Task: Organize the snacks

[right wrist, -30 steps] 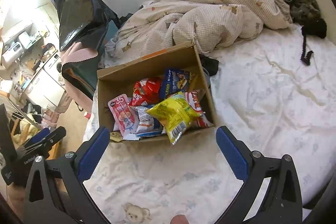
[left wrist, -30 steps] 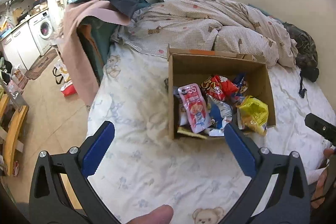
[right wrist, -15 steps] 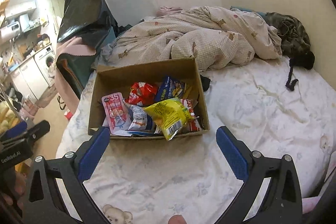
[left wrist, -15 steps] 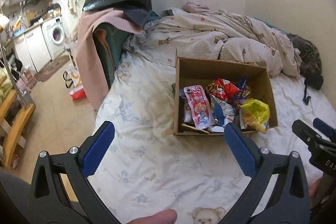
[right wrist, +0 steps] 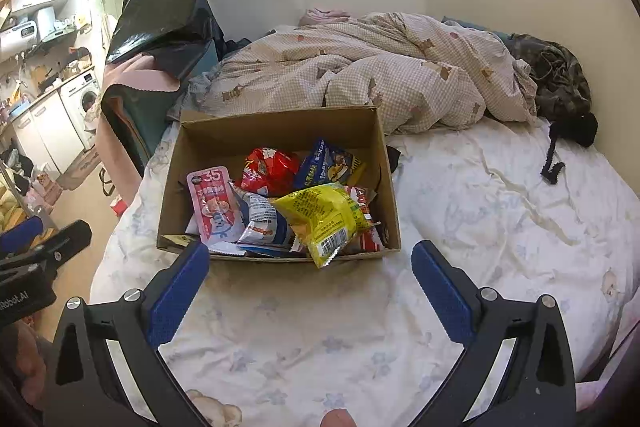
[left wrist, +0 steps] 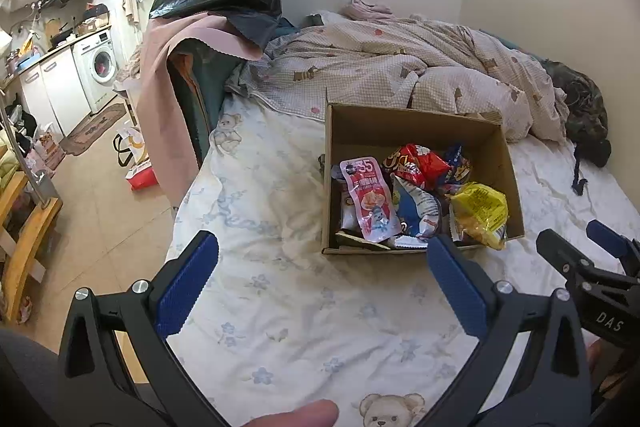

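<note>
Both claws, left claw [left wrist: 320, 279] and right claw [right wrist: 310, 283], spread, seemingly above bedsheet [right wrist: 500, 211] before snack box [right wrist: 276, 125].

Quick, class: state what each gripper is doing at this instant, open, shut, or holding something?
Left gripper: open, holding nothing, above the bedsheet.
Right gripper: open, holding nothing, in front of the cardboard box.
</note>
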Demonstrator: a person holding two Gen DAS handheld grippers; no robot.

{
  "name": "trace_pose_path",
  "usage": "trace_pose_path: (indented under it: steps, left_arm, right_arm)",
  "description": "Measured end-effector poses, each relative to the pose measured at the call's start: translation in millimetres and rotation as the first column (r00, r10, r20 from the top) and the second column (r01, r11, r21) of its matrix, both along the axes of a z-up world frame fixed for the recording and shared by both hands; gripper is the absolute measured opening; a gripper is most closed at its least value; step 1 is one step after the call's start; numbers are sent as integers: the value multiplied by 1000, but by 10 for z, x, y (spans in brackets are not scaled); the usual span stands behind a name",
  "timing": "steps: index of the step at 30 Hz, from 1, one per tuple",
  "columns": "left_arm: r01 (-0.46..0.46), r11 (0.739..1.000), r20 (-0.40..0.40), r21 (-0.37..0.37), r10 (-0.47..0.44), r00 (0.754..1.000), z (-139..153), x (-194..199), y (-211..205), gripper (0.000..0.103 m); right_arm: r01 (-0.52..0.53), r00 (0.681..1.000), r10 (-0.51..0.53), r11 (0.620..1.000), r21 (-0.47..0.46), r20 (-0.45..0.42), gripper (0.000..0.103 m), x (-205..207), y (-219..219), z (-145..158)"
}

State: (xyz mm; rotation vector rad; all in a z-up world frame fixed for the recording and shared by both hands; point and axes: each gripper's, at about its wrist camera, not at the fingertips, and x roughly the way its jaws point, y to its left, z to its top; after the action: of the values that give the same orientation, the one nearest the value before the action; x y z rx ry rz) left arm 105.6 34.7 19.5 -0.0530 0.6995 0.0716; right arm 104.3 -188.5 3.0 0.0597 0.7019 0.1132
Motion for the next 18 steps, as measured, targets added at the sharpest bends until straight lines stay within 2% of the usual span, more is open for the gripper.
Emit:
trace_pose_path:
  steps: [18]
  left_arm:
    - [-1, 1000, -13, 1, 1, 1000, -33, 4, 8, 103]
  right_arm:
    - [8, 1000, -8, 1000, -2, 15, 103, -28, 1, 35]
